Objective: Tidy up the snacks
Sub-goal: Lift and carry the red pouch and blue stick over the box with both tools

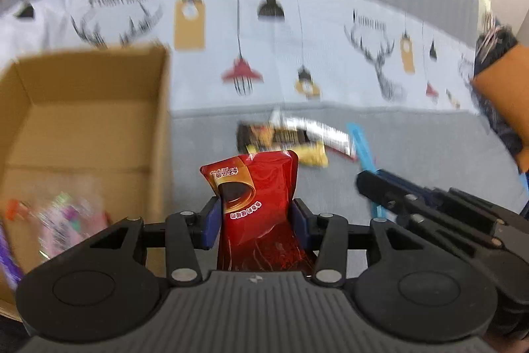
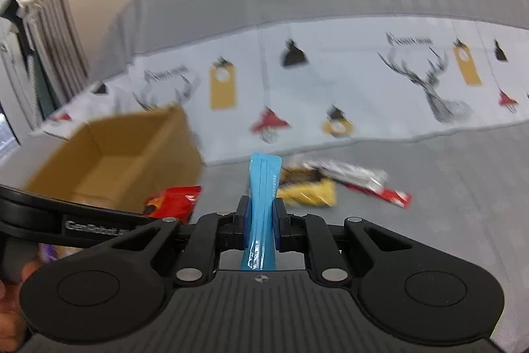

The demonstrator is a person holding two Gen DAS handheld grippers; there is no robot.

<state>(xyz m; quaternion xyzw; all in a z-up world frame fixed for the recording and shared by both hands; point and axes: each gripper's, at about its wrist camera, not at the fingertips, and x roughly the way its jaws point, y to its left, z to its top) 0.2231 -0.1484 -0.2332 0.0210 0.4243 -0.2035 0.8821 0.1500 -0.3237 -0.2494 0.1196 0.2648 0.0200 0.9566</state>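
Note:
My left gripper (image 1: 256,220) is shut on a red snack packet (image 1: 261,204), held above the grey sofa seat just right of an open cardboard box (image 1: 82,121). The box holds a pink and a purple packet (image 1: 62,224). My right gripper (image 2: 261,220) is shut on a slim blue sachet (image 2: 263,187). The right gripper also shows in the left wrist view (image 1: 396,197), with the blue sachet (image 1: 362,148). The red packet (image 2: 173,199) and the box (image 2: 115,154) show at left in the right wrist view.
Several loose snacks lie on the seat: a yellow packet (image 2: 310,194), a dark packet (image 2: 299,176) and a silver and red bar (image 2: 363,182). A printed white cloth (image 2: 330,81) covers the sofa back. An orange cushion (image 1: 502,95) sits at right.

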